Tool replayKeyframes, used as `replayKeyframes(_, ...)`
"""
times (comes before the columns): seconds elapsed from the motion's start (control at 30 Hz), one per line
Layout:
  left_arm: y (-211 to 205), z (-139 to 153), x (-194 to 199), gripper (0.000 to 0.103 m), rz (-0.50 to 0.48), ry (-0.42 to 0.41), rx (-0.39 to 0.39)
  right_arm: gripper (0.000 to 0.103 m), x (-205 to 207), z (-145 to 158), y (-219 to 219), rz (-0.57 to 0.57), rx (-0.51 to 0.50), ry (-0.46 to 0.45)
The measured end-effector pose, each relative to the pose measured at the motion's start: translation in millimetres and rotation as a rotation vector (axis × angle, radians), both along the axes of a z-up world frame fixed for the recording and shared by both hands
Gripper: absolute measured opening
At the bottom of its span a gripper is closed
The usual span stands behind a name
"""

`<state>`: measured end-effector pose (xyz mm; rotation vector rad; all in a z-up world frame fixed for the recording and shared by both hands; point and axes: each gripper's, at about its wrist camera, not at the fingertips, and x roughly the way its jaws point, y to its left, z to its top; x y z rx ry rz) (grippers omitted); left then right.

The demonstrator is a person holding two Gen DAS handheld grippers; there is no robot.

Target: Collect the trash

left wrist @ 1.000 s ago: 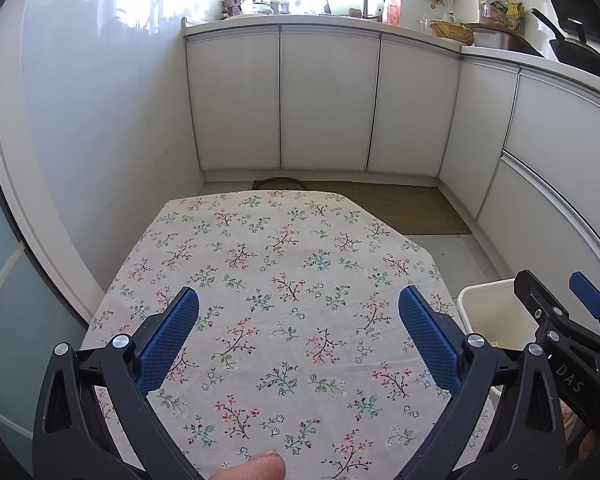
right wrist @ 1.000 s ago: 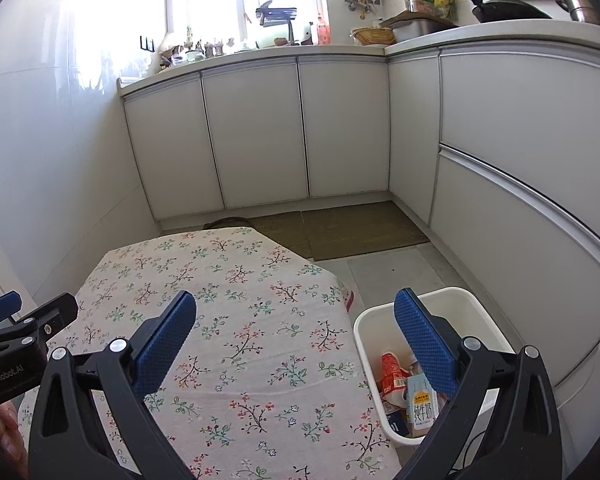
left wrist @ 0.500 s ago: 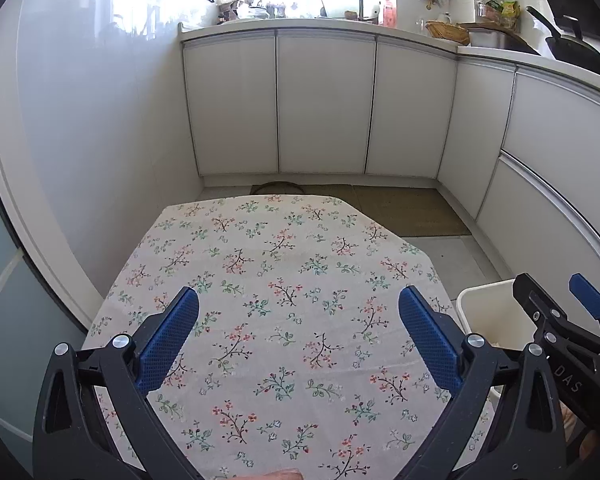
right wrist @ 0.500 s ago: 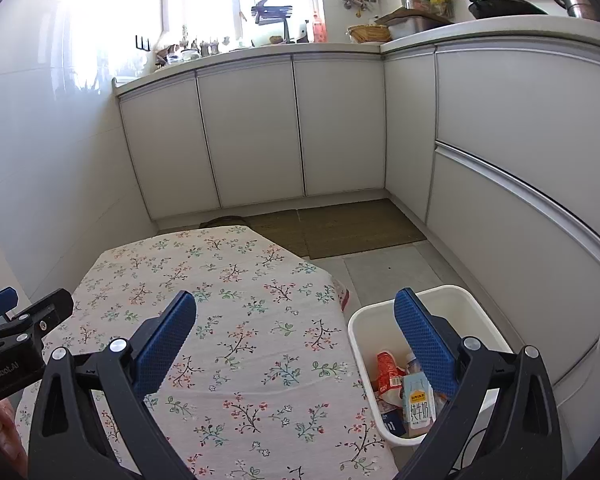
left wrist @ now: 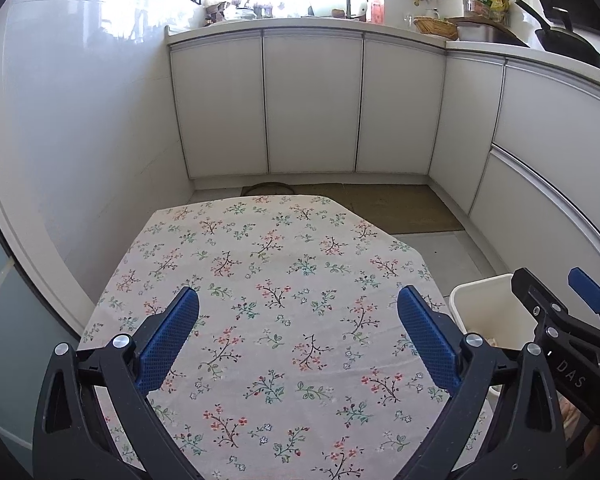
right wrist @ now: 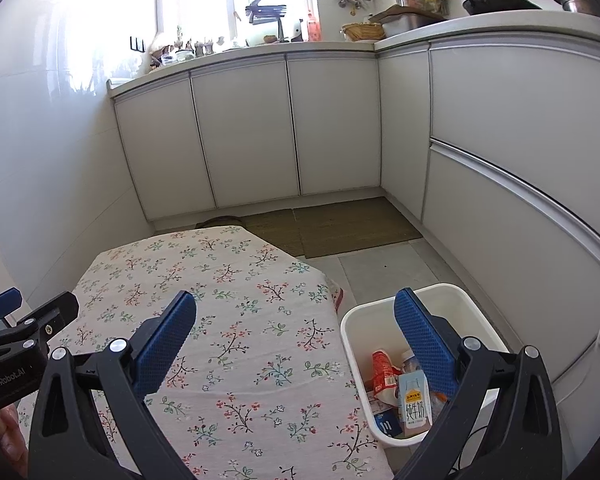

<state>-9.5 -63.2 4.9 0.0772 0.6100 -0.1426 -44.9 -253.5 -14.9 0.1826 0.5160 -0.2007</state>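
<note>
Your left gripper (left wrist: 298, 336) fills the bottom of the left wrist view with its blue-padded jaws spread wide and nothing between them, hanging over the table draped in a white cloth printed with small red and green floral sprigs (left wrist: 268, 264), whose whole visible surface lies bare. Your right gripper (right wrist: 296, 338) sits the same way in the bottom of the right wrist view, jaws wide apart and holding nothing, its left finger over the cloth and its right finger over the white rectangular plastic bin (right wrist: 456, 300) at lower right. That bin stands on the grey tiled floor (right wrist: 384, 268) just beside the table's right edge, and the trash is already inside it: a red and white crumpled packet (right wrist: 382, 372), a small pale milk carton with a yellow label (right wrist: 414, 400) standing upright in front, and a dark blue carton (right wrist: 386, 424) low against the near wall; other scraps behind the finger are too hidden to tell. In the left wrist view the same bin shows only as a white corner at right centre, partly behind your right gripper's black frame. White cabinet doors (left wrist: 312, 100) run across the upper half of both frames, and a brown woven mat (right wrist: 340, 224) lies on the floor before them.
</note>
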Motion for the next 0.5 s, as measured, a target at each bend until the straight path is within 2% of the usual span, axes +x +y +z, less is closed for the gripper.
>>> replayKeyframes(0.23,-9.7,-2.3,-2.4,0.090,-0.036,-0.016,0.019,0.097,-1.0,0.0,-1.8,-0.008,0.003,0.001)
replayKeyframes(0.5,-8.6,-2.9,0.6,0.089,-0.043,-0.004,0.001,0.097,-0.1,0.7,-1.4,-0.009,0.000,0.005)
